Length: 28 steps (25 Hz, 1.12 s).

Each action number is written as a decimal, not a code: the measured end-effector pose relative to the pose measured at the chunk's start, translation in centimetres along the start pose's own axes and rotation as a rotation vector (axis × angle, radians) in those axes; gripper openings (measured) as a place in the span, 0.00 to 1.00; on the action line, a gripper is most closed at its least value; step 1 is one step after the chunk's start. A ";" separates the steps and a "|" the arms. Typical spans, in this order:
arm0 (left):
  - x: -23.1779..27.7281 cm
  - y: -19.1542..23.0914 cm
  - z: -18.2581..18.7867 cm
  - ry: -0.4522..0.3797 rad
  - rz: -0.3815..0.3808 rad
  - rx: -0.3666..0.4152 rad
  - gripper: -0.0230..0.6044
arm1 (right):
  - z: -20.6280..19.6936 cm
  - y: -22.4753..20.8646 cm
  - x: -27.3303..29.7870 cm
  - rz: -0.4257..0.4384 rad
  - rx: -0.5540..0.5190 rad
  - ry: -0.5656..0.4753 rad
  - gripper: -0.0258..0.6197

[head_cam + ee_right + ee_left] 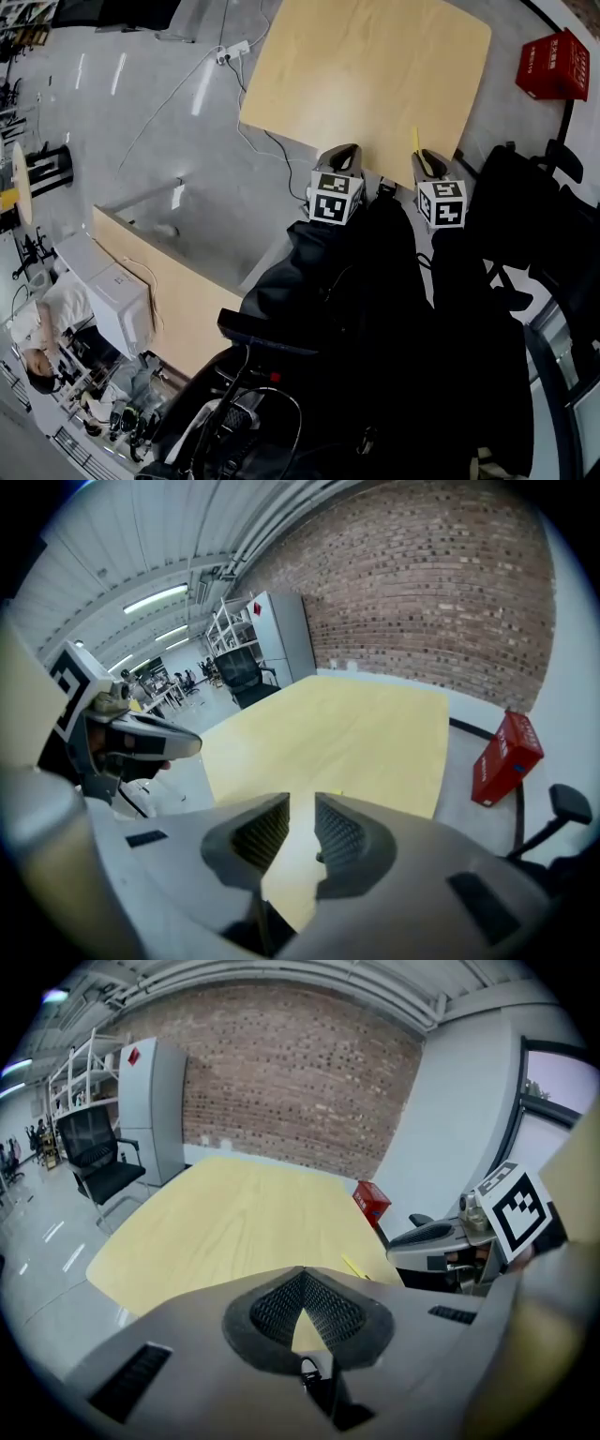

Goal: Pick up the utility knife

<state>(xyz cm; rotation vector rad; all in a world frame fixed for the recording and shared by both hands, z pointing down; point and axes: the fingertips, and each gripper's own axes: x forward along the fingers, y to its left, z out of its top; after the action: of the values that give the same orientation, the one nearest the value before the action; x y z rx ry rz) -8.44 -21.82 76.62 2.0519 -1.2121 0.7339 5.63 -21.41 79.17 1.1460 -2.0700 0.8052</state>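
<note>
**Wooden table, knife not yet picked**

Pale table (356,66) holds the yellow utility knife (415,141) near its edge, just ahead of your right gripper (302,803), whose jaws stand apart and empty. Your left gripper (300,1274) is closed on nothing. All the picking is still to do.

Utility knife (418,148): slim, yellow, flat on table (356,66) nr edge (slightly diagonal).
</note>
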 end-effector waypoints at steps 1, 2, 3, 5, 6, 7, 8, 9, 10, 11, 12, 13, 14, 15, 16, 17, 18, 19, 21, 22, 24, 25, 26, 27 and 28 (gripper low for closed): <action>0.2 0.1 -0.5 0.008 -0.001 -0.003 0.04 | -0.4 -0.1 0.5 -0.003 0.000 0.012 0.15; 0.3 0.1 -1.1 0.015 -0.002 -0.006 0.04 | -0.9 -0.3 1.0 -0.008 0.000 0.024 0.16; 0.4 0.1 -1.6 0.023 -0.003 -0.009 0.04 | -1.3 -0.6 1.4 -0.014 0.001 0.035 0.16; 0.5 0.1 -2.4 0.032 -0.003 -0.019 0.04 | -2.0 -1.1 2.1 -0.027 0.003 0.055 0.18; 0.6 0.1 -2.7 0.037 -0.003 -0.024 0.04 | -2.4 -1.4 2.5 -0.035 0.005 0.065 0.18; 0.7 0.2 -3.0 0.043 -0.004 -0.027 0.04 | -2.7 -1.7 3.0 -0.043 0.007 0.076 0.19; 0.8 0.3 -3.2 0.048 -0.005 -0.028 0.04 | -3.0 -1.9 3.4 -0.052 0.011 0.088 0.19; 0.9 0.5 -3.5 0.052 -0.005 -0.028 0.04 | -3.3 -2.1 3.8 -0.061 0.014 0.101 0.19; 1.1 0.7 -3.7 0.053 -0.004 -0.028 0.04 | -3.6 -2.2 4.2 -0.069 0.017 0.114 0.19; 1.2 0.9 -3.9 0.052 -0.004 -0.030 0.04 | -3.9 -2.3 4.6 -0.076 0.019 0.127 0.20; 1.4 1.1 -4.1 0.049 -0.005 -0.034 0.04 | -4.2 -2.4 4.9 -0.081 0.019 0.139 0.20; 1.6 1.1 -4.2 0.044 -0.006 -0.038 0.04 | -4.4 -2.5 5.2 -0.085 0.020 0.150 0.20; 1.7 1.2 -4.3 0.043 -0.006 -0.041 0.04 | -4.7 -2.5 5.4 -0.088 0.021 0.160 0.20; 1.7 1.3 -4.4 0.046 -0.004 -0.042 0.04 | -4.9 -2.6 5.6 -0.092 0.023 0.168 0.20; 1.6 1.3 -4.5 0.052 -0.003 -0.042 0.04 | -5.1 -2.7 5.8 -0.097 0.025 0.174 0.20; 1.6 1.4 -4.6 0.059 -0.002 -0.043 0.04 | -5.3 -2.7 6.0 -0.103 0.026 0.181 0.20; 1.6 1.5 -4.8 0.064 -0.001 -0.045 0.04 | -5.4 -2.8 6.2 -0.107 0.028 0.187 0.20; 1.6 1.6 -5.1 0.067 0.000 -0.048 0.04 | -5.6 -2.8 6.3 -0.110 0.031 0.193 0.20; 1.6 1.7 -5.3 0.072 0.003 -0.053 0.04 | -5.9 -2.9 6.4 -0.111 0.038 0.201 0.20; 1.5 1.6 -5.2 0.072 0.002 -0.053 0.04 | -6.0 -2.9 6.4 -0.112 0.040 0.203 0.20; 1.3 1.6 -5.0 0.074 0.002 -0.055 0.04 | -6.1 -3.1 6.5 -0.120 0.039 0.205 0.20; 1.3 1.6 -5.0 0.073 0.002 -0.057 0.04 | -6.1 -3.1 6.5 -0.125 0.038 0.205 0.20; 1.4 1.6 -5.0 0.072 0.002 -0.058 0.04 | -6.2 -3.2 6.5 -0.130 0.039 0.205 0.19; 1.4 1.6 -5.0 0.071 0.000 -0.060 0.04 | -6.2 -3.2 6.5 -0.134 0.039 0.206 0.19; 1.4 1.6 -5.1 0.071 -0.001 -0.061 0.04 | -6.2 -3.3 6.5 -0.138 0.039 0.208 0.18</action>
<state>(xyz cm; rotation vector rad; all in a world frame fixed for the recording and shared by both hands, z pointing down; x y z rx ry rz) -10.02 -19.35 81.30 1.9609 -1.1794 0.7534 7.18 -21.32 88.66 1.1604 -1.7923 0.8621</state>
